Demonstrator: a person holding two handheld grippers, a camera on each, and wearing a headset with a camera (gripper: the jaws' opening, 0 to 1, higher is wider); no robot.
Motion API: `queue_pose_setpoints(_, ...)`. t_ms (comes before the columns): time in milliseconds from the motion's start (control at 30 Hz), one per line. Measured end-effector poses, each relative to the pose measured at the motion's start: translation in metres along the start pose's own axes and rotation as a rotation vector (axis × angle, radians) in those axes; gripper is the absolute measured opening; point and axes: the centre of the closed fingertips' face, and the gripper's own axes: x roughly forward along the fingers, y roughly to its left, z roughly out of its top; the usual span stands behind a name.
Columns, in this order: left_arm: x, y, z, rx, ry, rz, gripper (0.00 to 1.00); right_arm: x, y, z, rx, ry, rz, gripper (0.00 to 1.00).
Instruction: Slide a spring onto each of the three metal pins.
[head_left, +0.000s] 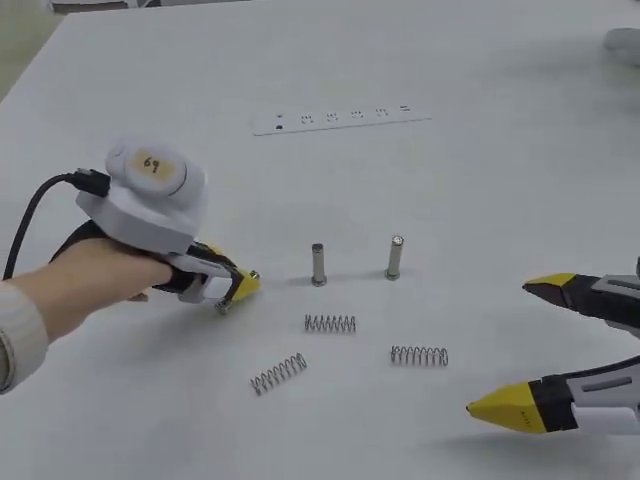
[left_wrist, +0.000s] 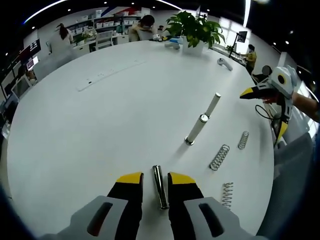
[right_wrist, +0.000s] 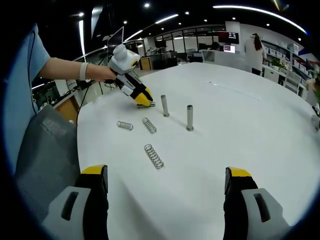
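The left hand-held gripper (left_wrist: 155, 178) sits low on the white worktop (head_left: 480, 190), held in a hand (head_left: 95, 285) toward the left edge. Its jaws stand narrowly apart on either side of a metal pin (left_wrist: 160, 192) that lies flat on the worktop. Whether the pads press on that pin cannot be told.

Near the middle of the worktop two more pins stand upright side by side, the left pin (head_left: 318, 265) and the right pin (head_left: 395, 257), both bare. Three springs lie flat on the near side of them. One spring (head_left: 330, 323) is just in front of the left pin, a second spring (head_left: 279, 373) lies nearer the front edge, and a third spring (head_left: 419, 356) lies in front of the right pin.

The right hand-held gripper (head_left: 503, 348) hovers by the right edge, its jaws wide apart and holding nothing. A power strip (head_left: 340, 118) lies toward the far edge.
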Motion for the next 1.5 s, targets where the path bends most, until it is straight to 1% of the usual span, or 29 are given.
queue_pose_setpoints(133,0.001,0.0001,-0.0008,-0.003,0.006,0.002,0.06,0.0001,0.0007,-0.0006,0.001,0.001,0.0,0.96)
queue_pose_setpoints(433,0.0042,-0.0016,-0.0026,-0.001,0.021,-0.001,0.05,-0.0002,0.0007,-0.0028,0.002,0.006,0.001,0.96)
queue_pose_setpoints(667,0.0072,-0.0025,-0.0033,0.0,0.037,-0.002,0.01,-0.0004,0.0011,-0.0037,0.002,0.007,0.001,0.96)
queue_pose_setpoints(1000,0.0076,-0.0024,-0.0033,-0.013,0.045,0.006,0.01,-0.001,0.0007,-0.0049,0.006,0.006,-0.001,0.96)
queue_pose_setpoints(1200,0.0077,-0.0025,-0.0031,0.001,0.047,0.02,0.0,0.0002,0.0029,-0.0059,0.006,0.008,0.003,0.96)
queue_pose_setpoints(1500,0.0074,-0.0017,-0.0036,-0.031,0.045,0.034,0.0,0.0007,0.0038,-0.0047,0.004,0.006,0.003,0.96)
